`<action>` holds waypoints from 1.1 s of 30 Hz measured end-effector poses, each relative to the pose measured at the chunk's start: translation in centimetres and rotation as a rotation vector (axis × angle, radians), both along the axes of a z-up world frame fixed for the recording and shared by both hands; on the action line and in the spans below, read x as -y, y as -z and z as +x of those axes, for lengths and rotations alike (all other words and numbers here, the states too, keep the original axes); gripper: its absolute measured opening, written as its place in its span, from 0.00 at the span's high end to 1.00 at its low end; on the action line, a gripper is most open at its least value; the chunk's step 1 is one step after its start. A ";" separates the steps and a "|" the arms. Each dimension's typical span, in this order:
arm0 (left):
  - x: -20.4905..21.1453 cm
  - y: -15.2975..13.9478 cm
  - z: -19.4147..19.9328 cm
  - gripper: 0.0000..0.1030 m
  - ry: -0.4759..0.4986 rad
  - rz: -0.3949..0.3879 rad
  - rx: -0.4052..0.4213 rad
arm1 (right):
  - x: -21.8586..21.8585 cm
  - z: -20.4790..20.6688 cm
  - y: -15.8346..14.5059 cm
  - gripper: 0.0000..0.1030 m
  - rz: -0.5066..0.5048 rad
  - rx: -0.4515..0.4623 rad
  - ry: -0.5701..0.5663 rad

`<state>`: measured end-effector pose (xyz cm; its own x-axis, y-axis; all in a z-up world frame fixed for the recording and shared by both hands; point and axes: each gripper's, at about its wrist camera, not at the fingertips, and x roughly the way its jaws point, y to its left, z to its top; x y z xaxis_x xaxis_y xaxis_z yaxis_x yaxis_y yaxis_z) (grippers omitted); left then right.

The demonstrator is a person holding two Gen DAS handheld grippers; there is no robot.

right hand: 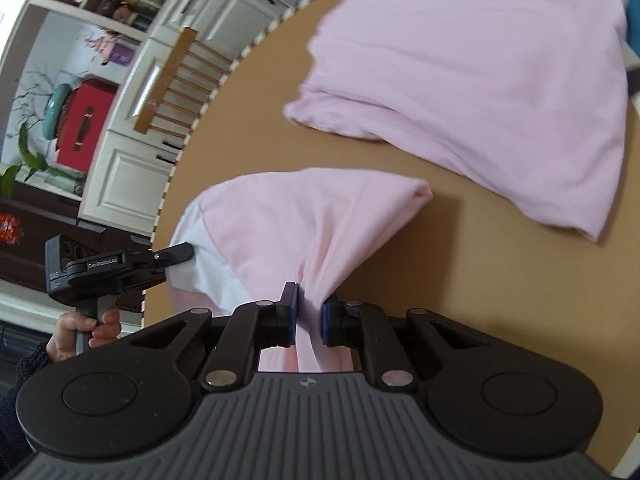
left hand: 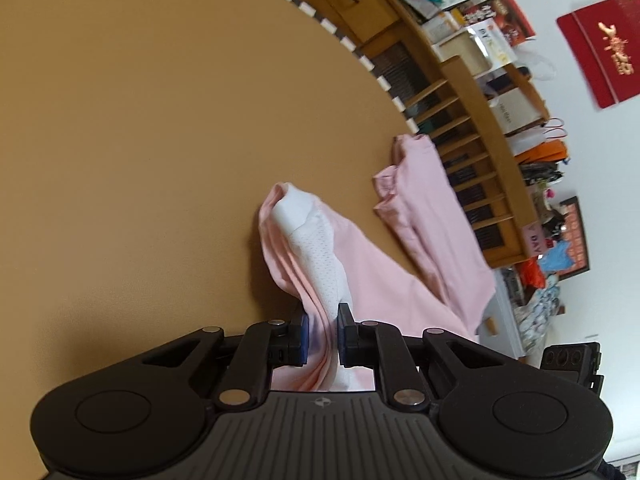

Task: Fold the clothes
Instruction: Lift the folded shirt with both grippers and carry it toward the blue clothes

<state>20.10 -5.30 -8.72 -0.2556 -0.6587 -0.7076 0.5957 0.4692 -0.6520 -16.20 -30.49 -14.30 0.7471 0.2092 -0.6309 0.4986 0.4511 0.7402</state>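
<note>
A pink garment with a white mesh panel point(left hand: 316, 248) is lifted in a bunch off the tan table point(left hand: 120, 120). My left gripper point(left hand: 323, 332) is shut on a gathered fold of it, pink and white cloth squeezed between the blue pads. In the right wrist view the same pink garment point(right hand: 304, 220) drapes from my right gripper point(right hand: 310, 312), which is shut on a twisted pink fold. There, my left gripper point(right hand: 176, 256) pinches the white part at the garment's left edge. A person's hand point(right hand: 92, 328) holds that gripper's handle.
A second pink cloth point(right hand: 480, 80) lies flat farther along the table, reaching its striped edge point(left hand: 432, 208). A wooden chair point(left hand: 472, 140) stands just beyond the rim point(right hand: 176, 80). Cluttered shelves and white cabinets point(right hand: 132, 168) fill the background.
</note>
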 end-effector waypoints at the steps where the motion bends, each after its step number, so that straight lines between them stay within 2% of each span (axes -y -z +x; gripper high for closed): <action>1: 0.1 -0.4 -0.2 0.86 0.004 -0.008 0.002 | -0.1 0.1 -0.6 0.89 -0.010 0.007 -0.004; 7: 1.3 -2.2 -1.4 0.86 0.001 -0.069 -0.005 | 0.1 0.2 -3.9 0.90 -0.069 0.053 -0.005; 13: 3.9 -5.8 -1.7 0.86 0.006 -0.152 0.007 | 2.1 -0.8 -8.3 0.90 -0.125 0.118 0.030; 18: 9.2 -9.9 -2.3 0.86 0.050 -0.214 0.041 | 5.4 -2.7 -11.4 0.90 -0.166 0.164 0.104; 21: 13.8 -11.1 -2.8 0.86 0.093 -0.227 0.065 | 7.8 -4.0 -11.8 0.90 -0.165 0.170 0.167; 23: 17.2 -11.1 -3.2 0.86 0.116 -0.224 0.073 | 9.3 -4.9 -11.5 0.90 -0.173 0.170 0.205; 26: 23.0 -9.2 -3.7 0.85 0.150 -0.185 0.059 | 11.5 -6.1 -9.5 0.90 -0.165 0.123 0.278; 28: 27.0 -6.5 -4.1 0.84 0.154 -0.096 0.085 | 13.1 -6.1 -6.0 0.89 -0.104 0.038 0.349; 31: 31.1 -2.3 -5.1 0.84 0.124 0.043 0.153 | 14.3 -5.4 -0.7 0.89 -0.165 -0.157 0.409; 33: 32.4 -0.6 -5.6 0.83 0.112 0.077 0.165 | 14.4 -5.4 0.8 0.89 -0.161 -0.171 0.408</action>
<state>14.51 -37.70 -8.08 -0.2001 -0.5751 -0.7932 0.7426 0.4391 -0.5057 -21.64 -44.89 -15.06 0.6303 -0.1911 -0.7525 0.7680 0.2952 0.5684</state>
